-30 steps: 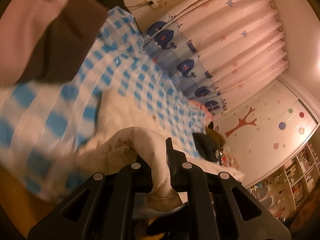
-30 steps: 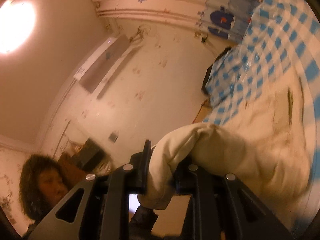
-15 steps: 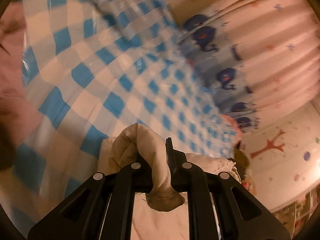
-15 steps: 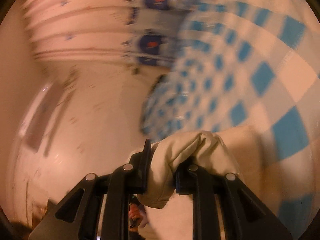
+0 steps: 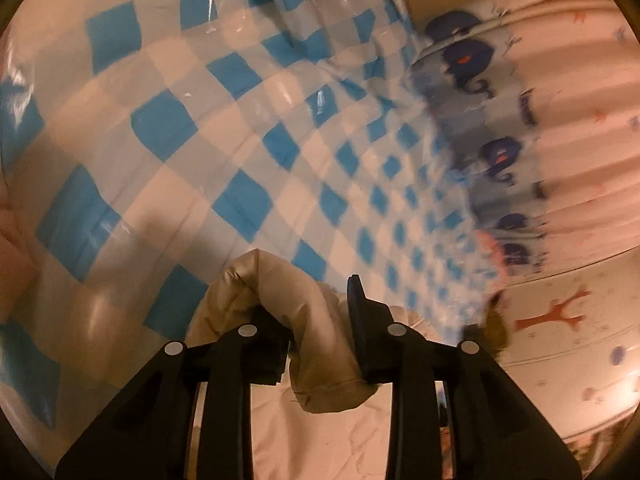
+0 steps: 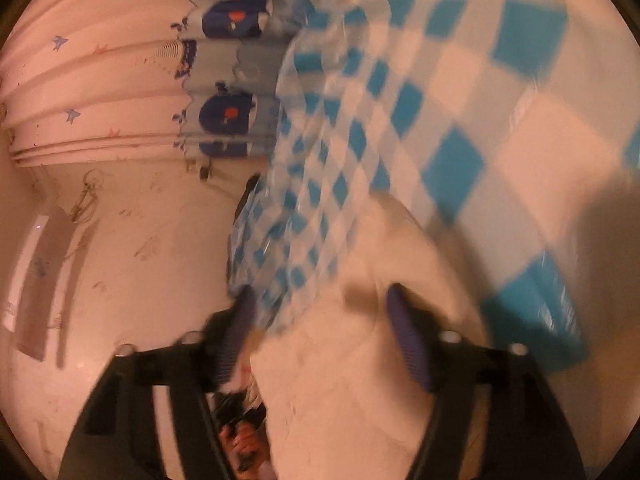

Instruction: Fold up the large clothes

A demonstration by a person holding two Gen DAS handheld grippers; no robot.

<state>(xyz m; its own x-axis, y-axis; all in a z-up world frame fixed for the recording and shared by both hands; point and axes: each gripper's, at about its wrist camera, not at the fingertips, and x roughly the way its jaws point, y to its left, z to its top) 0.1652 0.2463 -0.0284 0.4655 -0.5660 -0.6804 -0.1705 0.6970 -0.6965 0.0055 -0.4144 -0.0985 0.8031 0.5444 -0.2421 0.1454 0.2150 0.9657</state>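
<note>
Blue-and-white checked plastic sheet fills the centre and upper left of the left wrist view; whale-print curtain hangs at right. Your left gripper has just been opening, yet a bunched fold of the cream garment sits between its jaws, draped over one finger. Your right gripper, lower centre of its blurred view, has just been opening wide, and the cream garment lies loose between its fingers, released. Judged from this, one fold is being laid down; smoothing and further folds remain. Bare sheet ahead gives room; its far edge drops off at centre left
</note>
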